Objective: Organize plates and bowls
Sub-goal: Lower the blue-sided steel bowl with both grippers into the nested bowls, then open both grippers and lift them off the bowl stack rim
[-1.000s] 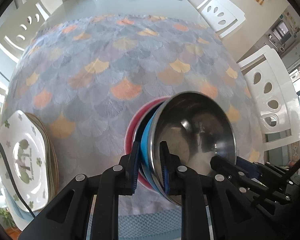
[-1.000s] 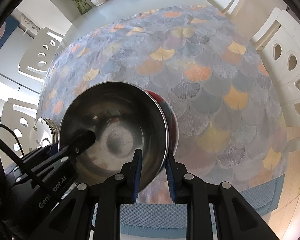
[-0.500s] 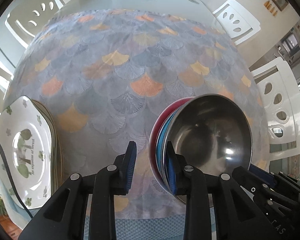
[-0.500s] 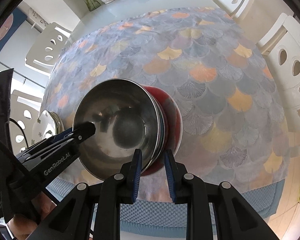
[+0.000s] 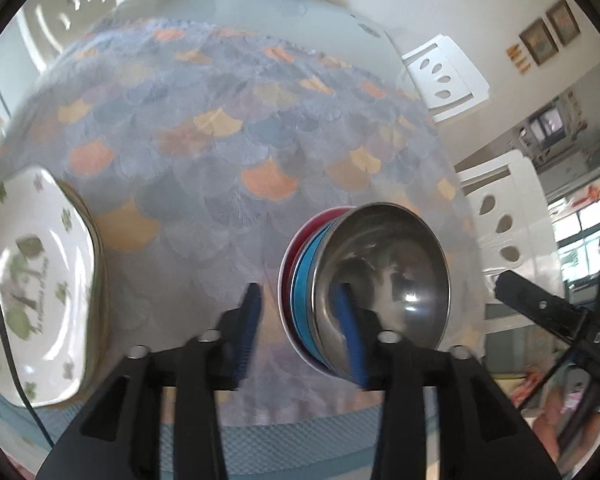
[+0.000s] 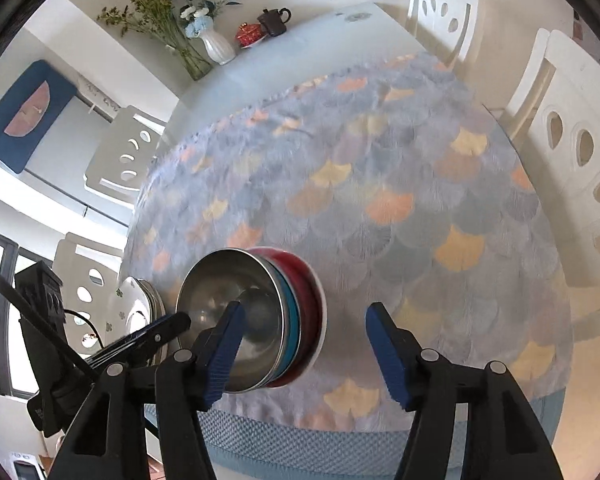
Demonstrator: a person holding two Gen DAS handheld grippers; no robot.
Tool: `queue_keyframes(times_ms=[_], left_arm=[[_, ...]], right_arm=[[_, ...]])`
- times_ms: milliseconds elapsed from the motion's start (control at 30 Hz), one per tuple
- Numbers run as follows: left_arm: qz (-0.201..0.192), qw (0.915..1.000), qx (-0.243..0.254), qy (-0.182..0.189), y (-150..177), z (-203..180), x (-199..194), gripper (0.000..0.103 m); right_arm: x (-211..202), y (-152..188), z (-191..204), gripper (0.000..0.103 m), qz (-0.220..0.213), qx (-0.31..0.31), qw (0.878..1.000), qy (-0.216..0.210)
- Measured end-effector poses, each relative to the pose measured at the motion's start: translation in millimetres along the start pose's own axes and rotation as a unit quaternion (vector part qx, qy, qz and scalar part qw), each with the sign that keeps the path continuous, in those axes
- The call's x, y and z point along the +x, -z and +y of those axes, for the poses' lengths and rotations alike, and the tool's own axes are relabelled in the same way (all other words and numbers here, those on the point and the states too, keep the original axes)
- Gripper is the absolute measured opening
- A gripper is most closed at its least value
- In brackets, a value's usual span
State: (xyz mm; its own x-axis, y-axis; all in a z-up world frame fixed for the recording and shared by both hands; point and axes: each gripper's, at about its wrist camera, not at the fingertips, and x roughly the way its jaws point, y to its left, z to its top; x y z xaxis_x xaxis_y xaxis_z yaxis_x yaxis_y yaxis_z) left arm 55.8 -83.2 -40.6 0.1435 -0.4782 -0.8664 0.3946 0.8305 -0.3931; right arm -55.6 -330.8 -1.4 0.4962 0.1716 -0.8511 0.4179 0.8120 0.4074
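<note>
Three nested bowls stand on the patterned tablecloth (image 5: 220, 152) near the front edge: a steel bowl (image 5: 396, 272) on top, a blue bowl (image 5: 302, 292) under it, and a red bowl (image 5: 288, 256) at the bottom. My left gripper (image 5: 298, 332) is opening at the stack's left rim, with no pad pressing on it. In the right wrist view, my right gripper (image 6: 306, 356) is opening wide above the right rim of the steel bowl (image 6: 228, 312) and holds nothing. White plates (image 5: 32, 292) with green clover prints are stacked at the left.
White chairs (image 6: 580, 168) stand around the table. At the far end are a vase of flowers (image 6: 216, 46), a red cup (image 6: 249, 35) and a dark teapot (image 6: 274, 20). The blue hem of the cloth (image 6: 300, 444) marks the near table edge.
Both grippers were shut on the bowl stack's rim and have let go, their jaws spreading. The right gripper has pulled back and up. The left has shifted to the left.
</note>
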Motion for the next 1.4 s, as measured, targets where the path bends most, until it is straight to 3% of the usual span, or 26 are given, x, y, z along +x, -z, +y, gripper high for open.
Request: queue_keyframes(times_ms=[167,300,867,967,1233,1300,1400], left_arm=[[0.008,0.9987,-0.039,0.032,5,13,12,0.054],[0.015,0.9984,-0.042,0.035,7,13,19,0.054],[0.024,0.9959,-0.063,0.06,4,21,25,0.054],[0.019,0.9969,-0.059,0.048,3,18,18,0.054],[-0.042,0.9986,-0.019,0.024,10,8,-31,0.054],[-0.057,0.9981,-0.008,0.023,13,5,-44,0.065],[-0.074,0.9968,0.006,0.03,19,0,-62,0.069]], right_arm=[[25,4,-2,0.061,0.038,0.01,0.999,-0.03],[42,10,2,0.061,0.052,0.0,0.998,-0.028],[57,3,-4,0.061,0.051,-0.006,0.999,-0.014],[50,2,-2,0.061,0.042,-0.007,0.999,-0.015],[6,7,21,0.061,-0.022,-0.037,0.999,-0.002],[-9,14,31,0.061,-0.044,-0.052,0.998,0.006],[-28,24,44,0.062,-0.071,-0.068,0.995,0.012]])
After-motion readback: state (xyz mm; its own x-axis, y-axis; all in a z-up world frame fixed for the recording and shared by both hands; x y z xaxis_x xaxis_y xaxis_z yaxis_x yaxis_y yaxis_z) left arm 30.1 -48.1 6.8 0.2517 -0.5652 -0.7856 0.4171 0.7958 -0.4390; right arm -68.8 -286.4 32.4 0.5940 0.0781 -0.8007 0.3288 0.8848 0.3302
